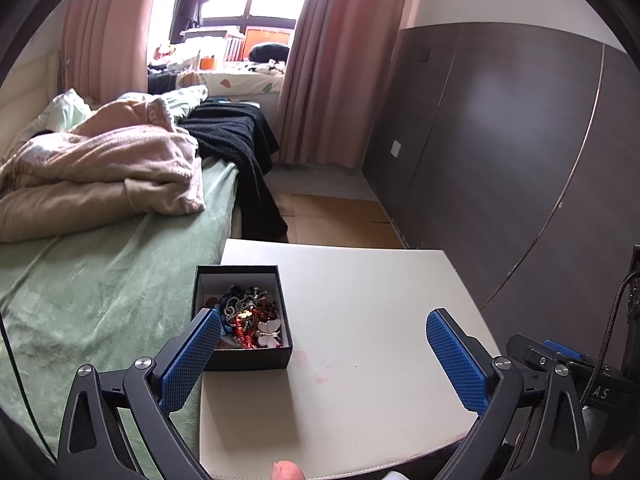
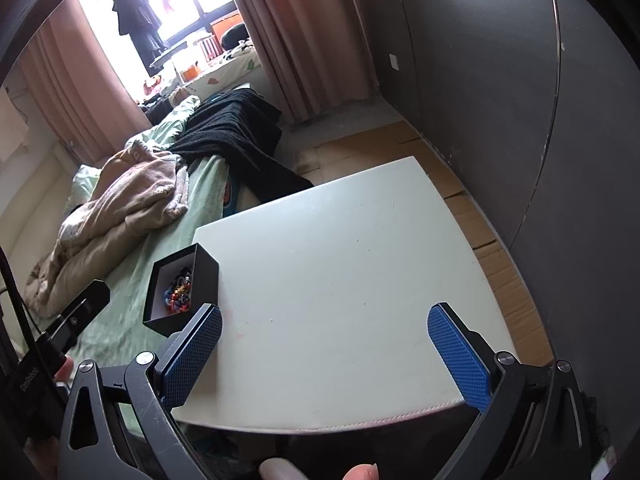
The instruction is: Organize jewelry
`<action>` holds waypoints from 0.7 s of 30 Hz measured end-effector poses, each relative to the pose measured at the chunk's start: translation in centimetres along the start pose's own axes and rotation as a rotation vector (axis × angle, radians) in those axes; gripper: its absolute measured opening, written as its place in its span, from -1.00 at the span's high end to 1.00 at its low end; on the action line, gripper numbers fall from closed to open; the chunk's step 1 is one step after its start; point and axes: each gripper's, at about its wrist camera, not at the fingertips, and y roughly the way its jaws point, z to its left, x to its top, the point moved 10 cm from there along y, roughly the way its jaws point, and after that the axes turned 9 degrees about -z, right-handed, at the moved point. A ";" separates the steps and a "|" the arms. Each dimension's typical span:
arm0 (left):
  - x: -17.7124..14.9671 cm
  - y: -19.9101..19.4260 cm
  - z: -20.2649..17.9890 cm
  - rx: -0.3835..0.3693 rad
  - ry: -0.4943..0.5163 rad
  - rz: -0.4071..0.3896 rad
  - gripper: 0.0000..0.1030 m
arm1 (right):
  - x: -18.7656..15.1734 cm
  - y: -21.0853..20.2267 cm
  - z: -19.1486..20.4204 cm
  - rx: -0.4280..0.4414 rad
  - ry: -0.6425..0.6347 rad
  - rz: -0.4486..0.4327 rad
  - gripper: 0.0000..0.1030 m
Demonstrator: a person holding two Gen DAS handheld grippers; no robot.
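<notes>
The black box [image 1: 242, 316] stands open on the white table [image 1: 360, 320], at its 9 o'clock edge beside the bed [image 1: 100, 280]. In it the jewelry [image 1: 250, 316] lies in 1 tangled heap: red beads, dark chains, a pale butterfly piece. None lies out on the table.

The left gripper [image 1: 323, 340] hovers low over the table with its 2 blue pads [image 1: 192, 364] wide apart and nothing between them; its left pad overlaps the box's near-left corner in the view, though whether they touch I cannot tell. The right gripper [image 2: 325, 340] is likewise spread wide and empty, the box at its 10 o'clock.

With everything piled in the box, the scene fits 2 stages equally: pieces about to be lifted out and sorted, or pieces already gathered back in. So I would not name the step in hand. Any pick from this heap would call for a narrow, careful pinch on 1 strand, since the chains look likely to snag each other.

The left wrist view looks almost straight down into the box and shows single pieces. The right wrist view shows the box aslant, its contents mostly hidden by the wall, but shows the table's far edge bare, and the left gripper's body at 8 o'clock.
</notes>
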 end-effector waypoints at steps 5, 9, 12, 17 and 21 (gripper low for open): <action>0.4 -0.6 -0.1 -0.002 -0.019 -0.022 -0.99 | 0.2 -0.5 0.1 0.010 -0.009 -0.005 -1.00; 0.5 -0.6 -0.2 0.002 -0.018 -0.026 -0.99 | 0.4 -0.8 0.1 -0.010 -0.028 -0.019 -1.00; 0.5 -0.6 -0.5 0.011 -0.002 -0.029 -0.99 | 0.7 -1.0 -0.3 -0.046 -0.046 -0.037 -1.00; 0.4 -0.7 -0.7 0.017 0.002 -0.032 -0.99 | 1.1 -1.3 -0.9 -0.057 -0.035 -0.058 -1.00; 0.5 -0.7 -0.8 0.019 0.001 -0.035 -0.99 | 1.1 -1.4 -1.2 -0.056 -0.031 -0.057 -1.00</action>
